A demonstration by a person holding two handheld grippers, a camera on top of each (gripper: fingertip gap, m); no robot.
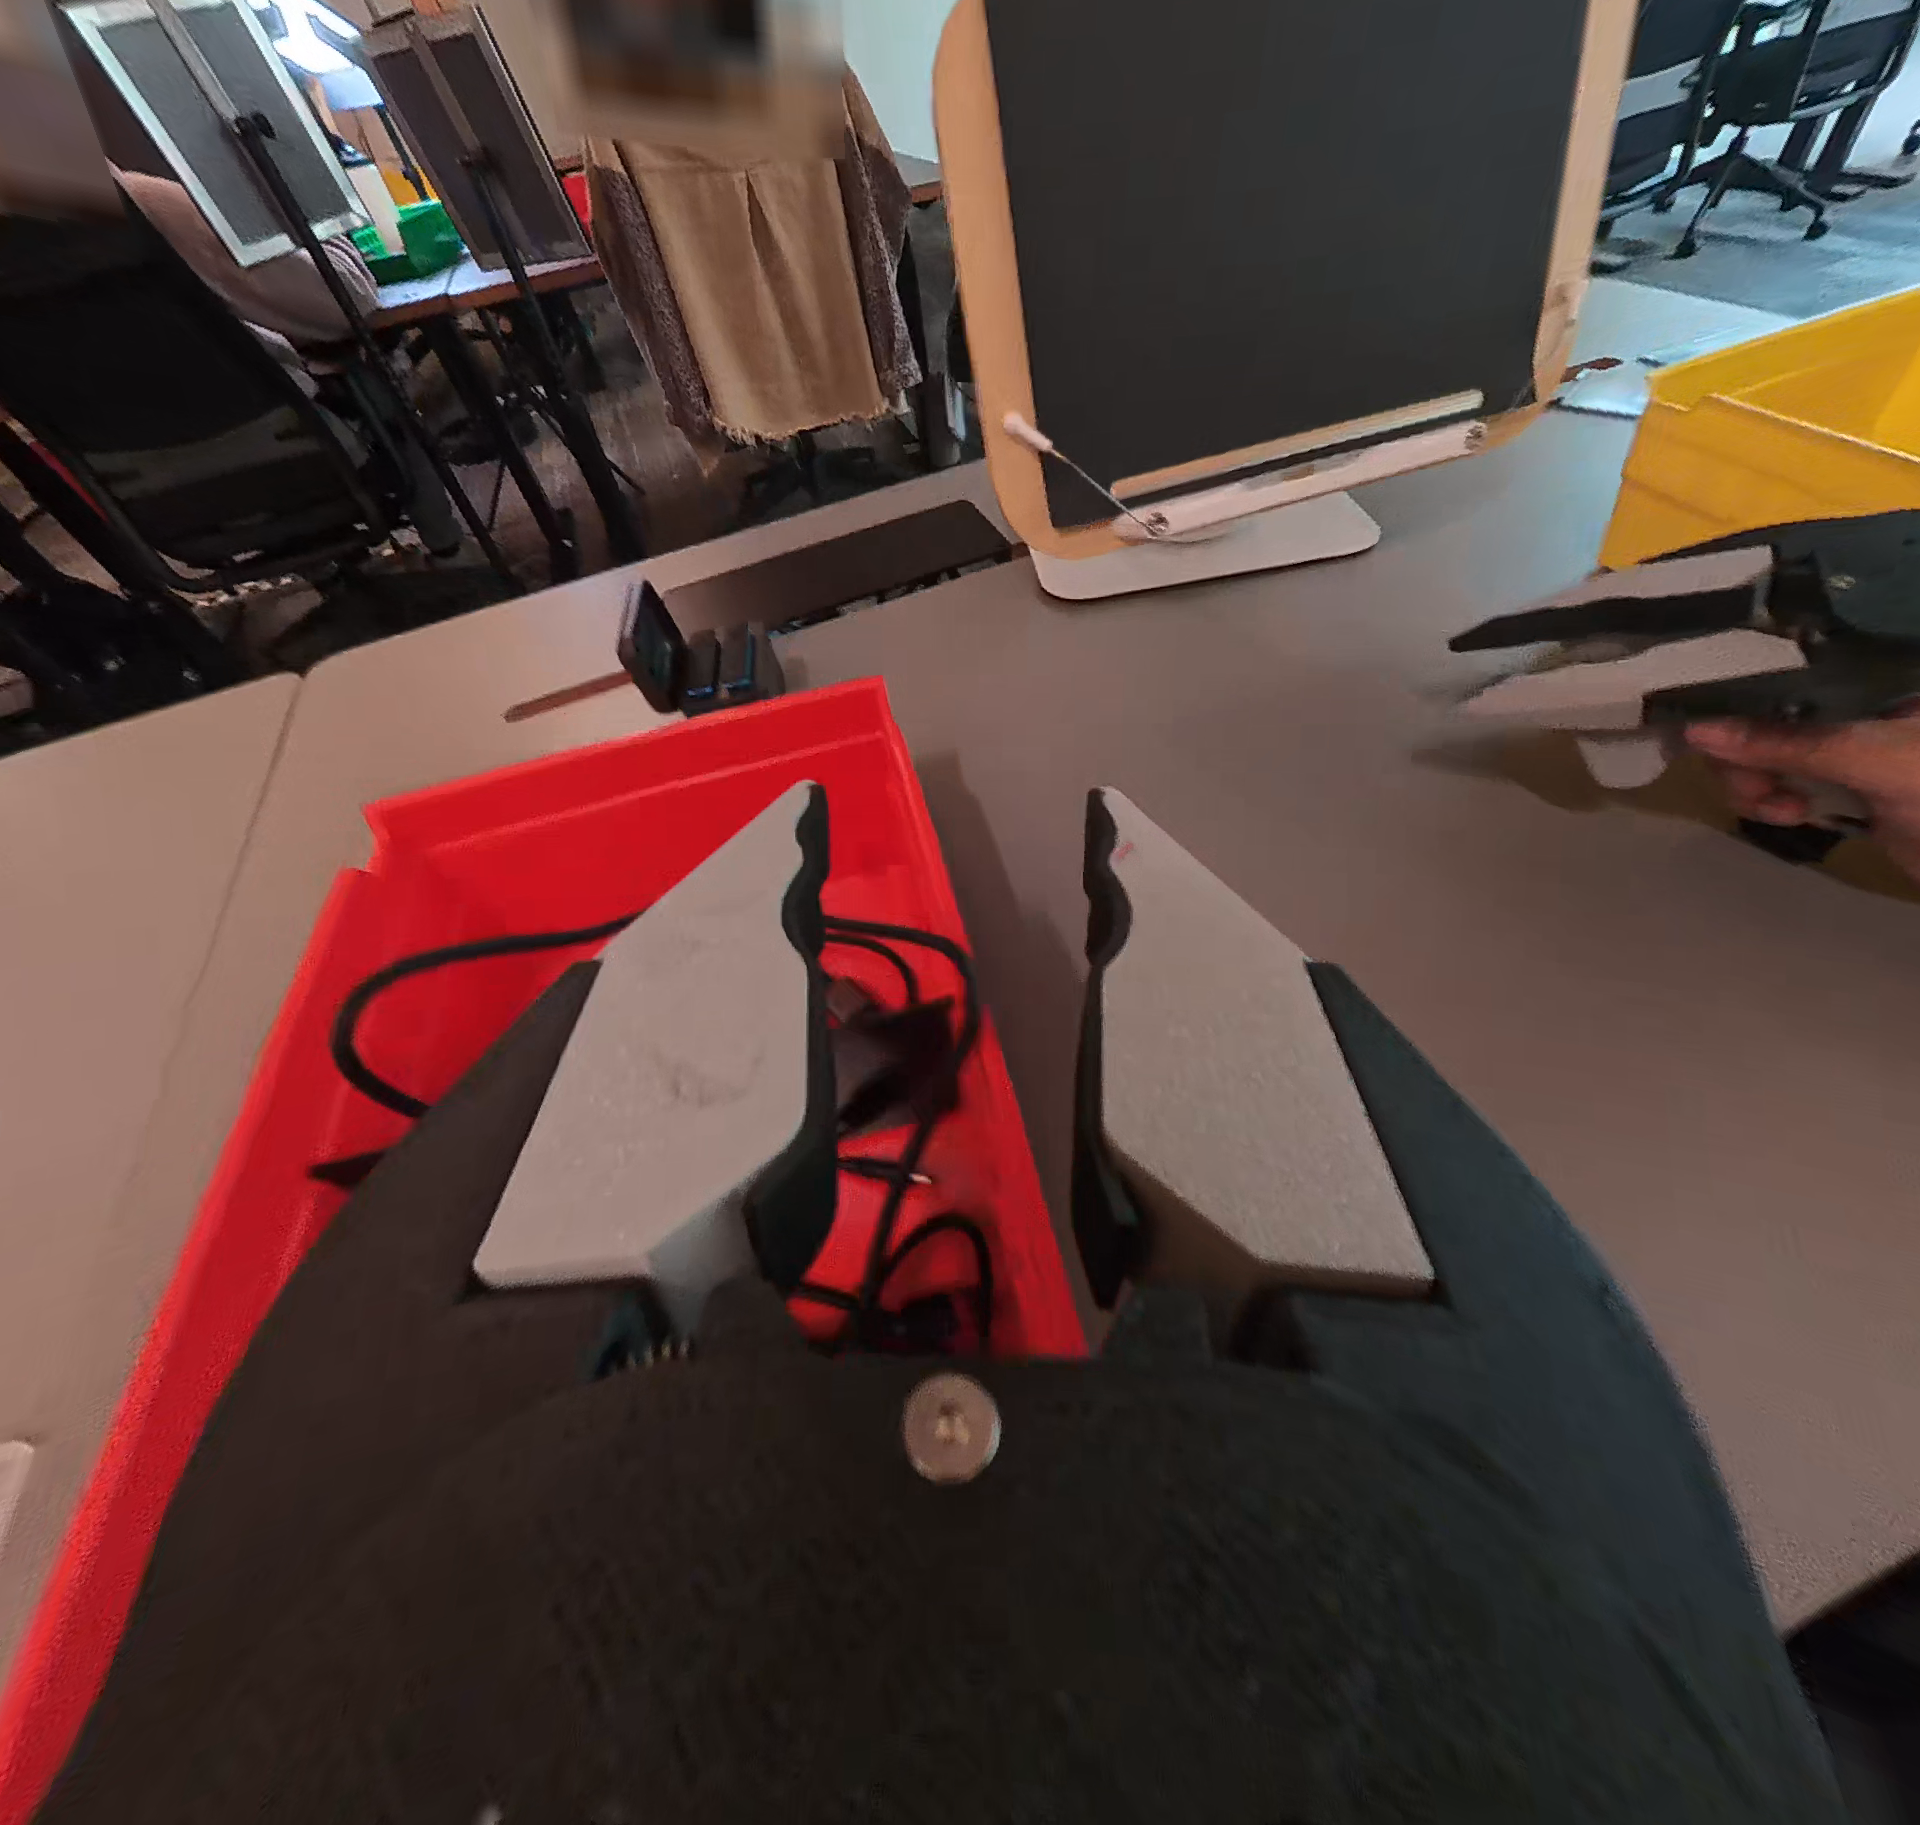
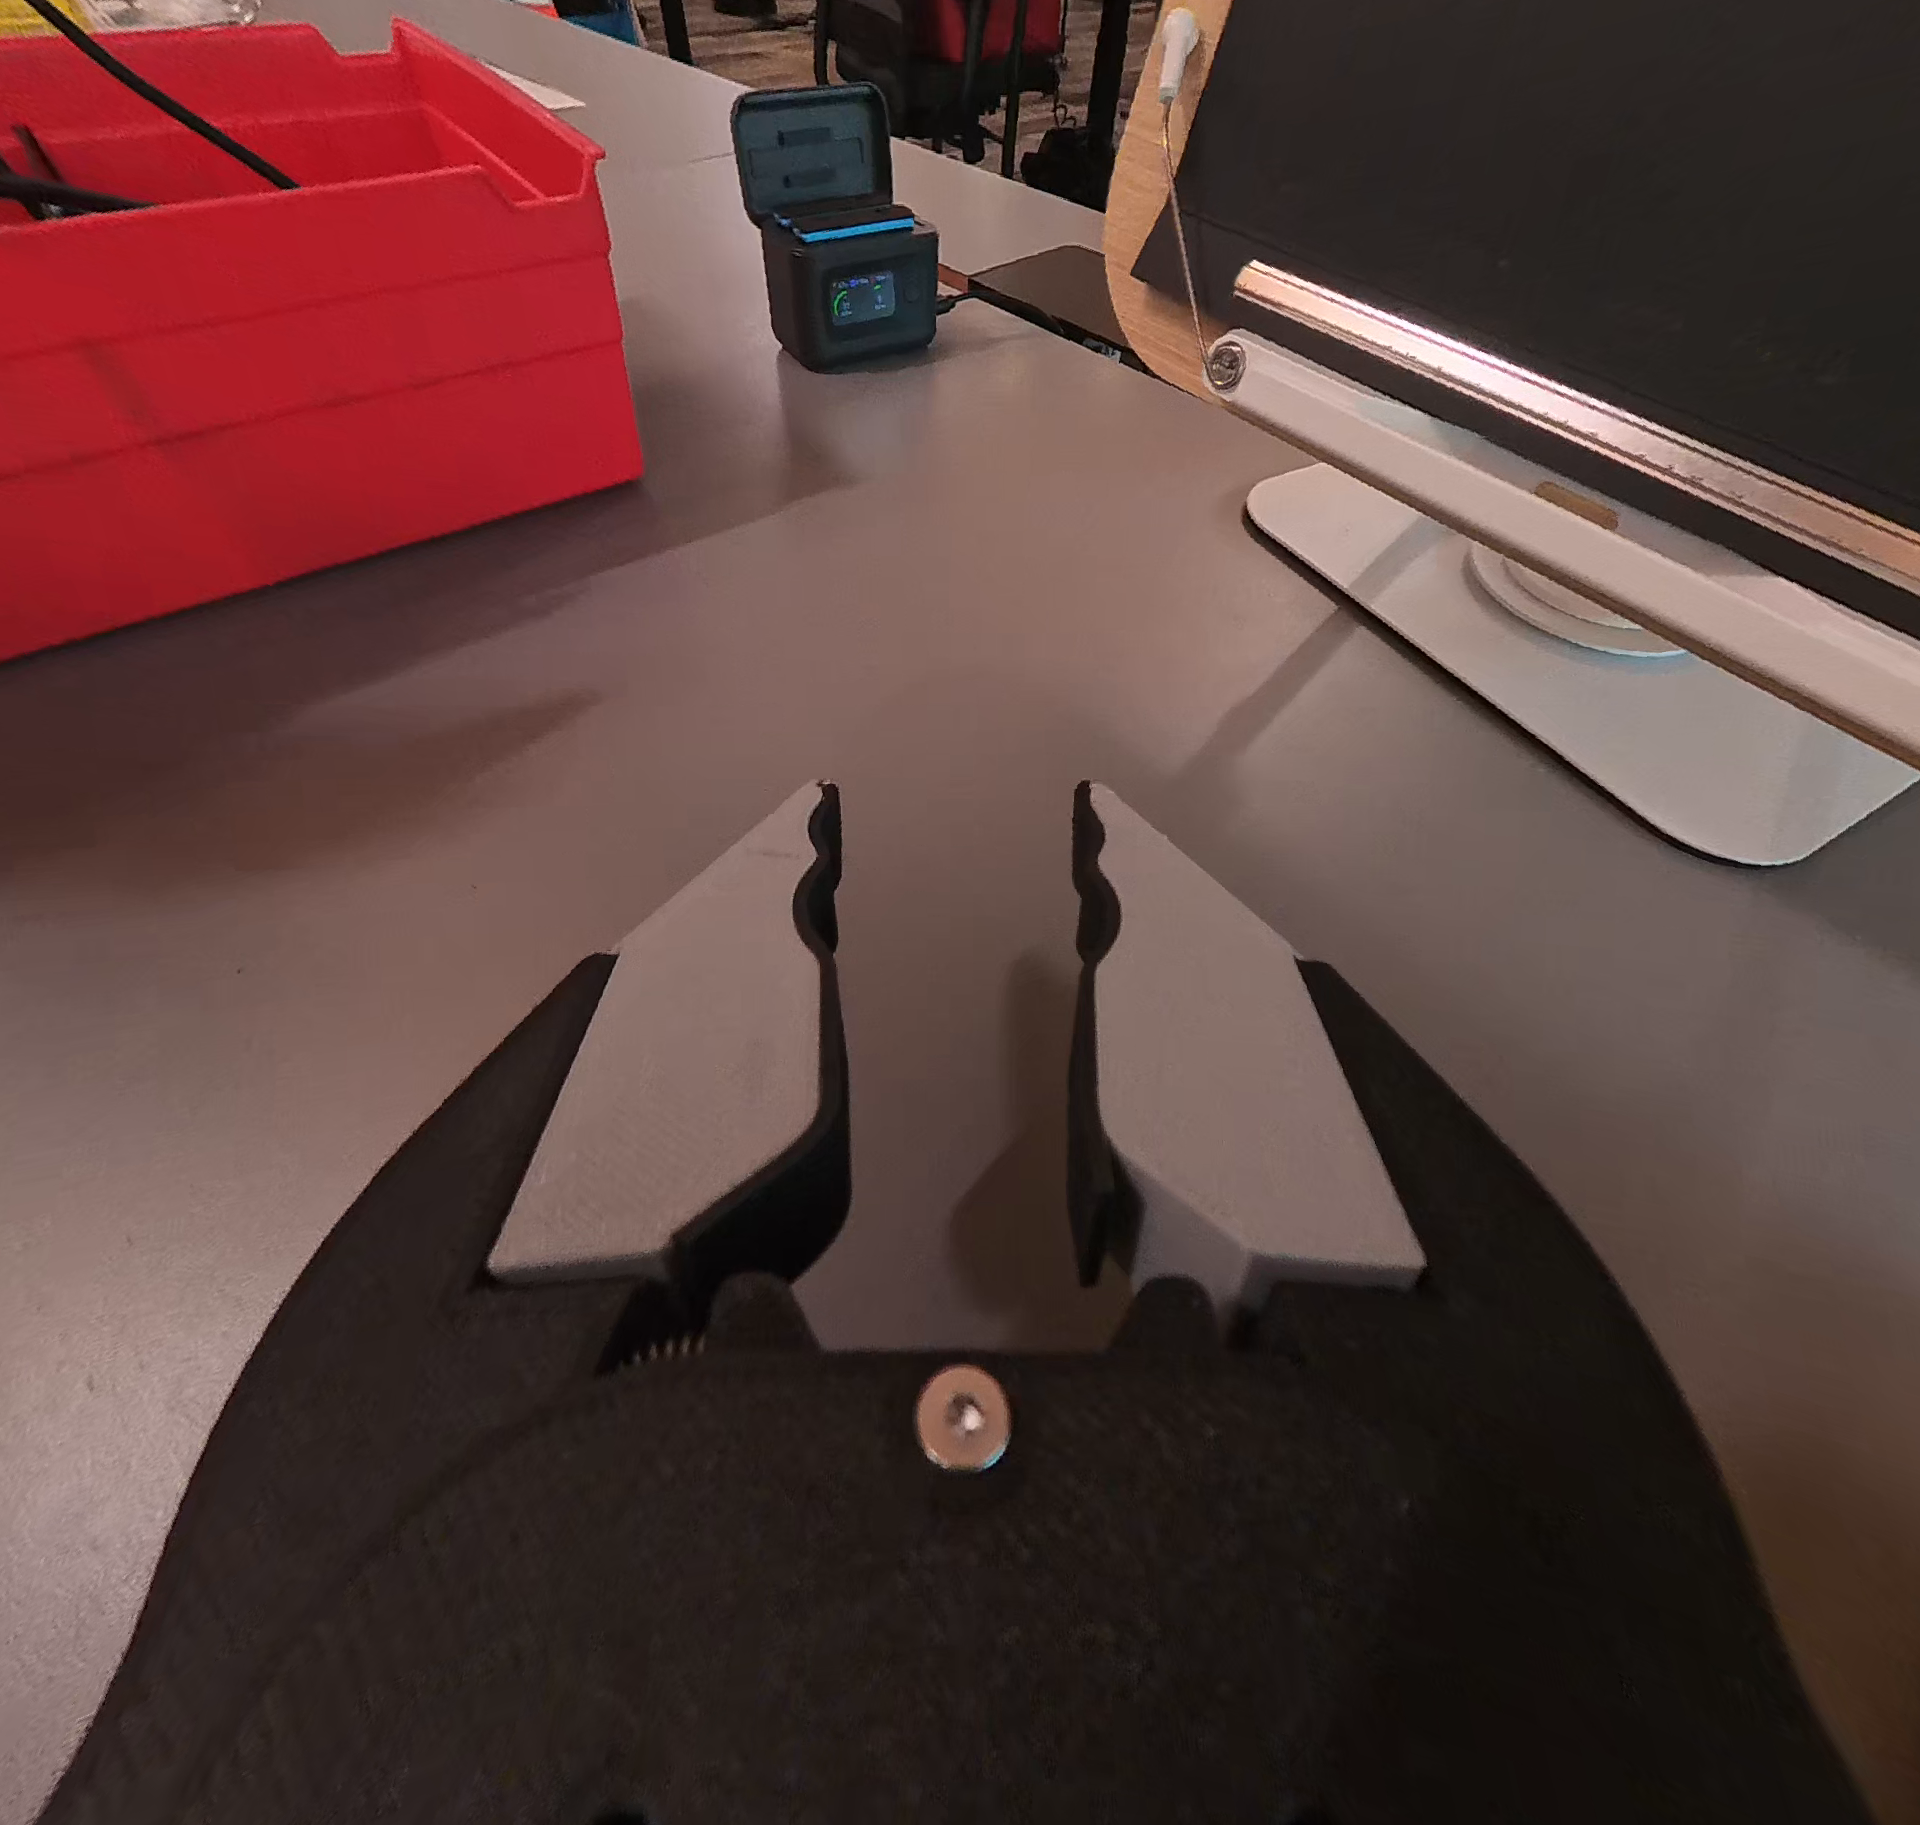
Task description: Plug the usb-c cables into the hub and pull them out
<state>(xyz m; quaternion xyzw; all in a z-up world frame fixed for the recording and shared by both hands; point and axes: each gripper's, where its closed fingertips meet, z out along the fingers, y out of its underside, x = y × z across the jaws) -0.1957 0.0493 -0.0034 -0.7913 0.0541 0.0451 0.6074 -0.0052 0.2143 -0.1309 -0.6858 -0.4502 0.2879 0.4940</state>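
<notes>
Left claw open, empty over red bin; right claw open too. Cables below are tangled, I risk snagging several.

Left gripper: jaws apart, nothing between them, angled downward. Right gripper: jaws apart, empty, held low and nearly level. A hand grips the right gripper's handle from below.

red bin | black cables | grey table | yellow bin
</notes>
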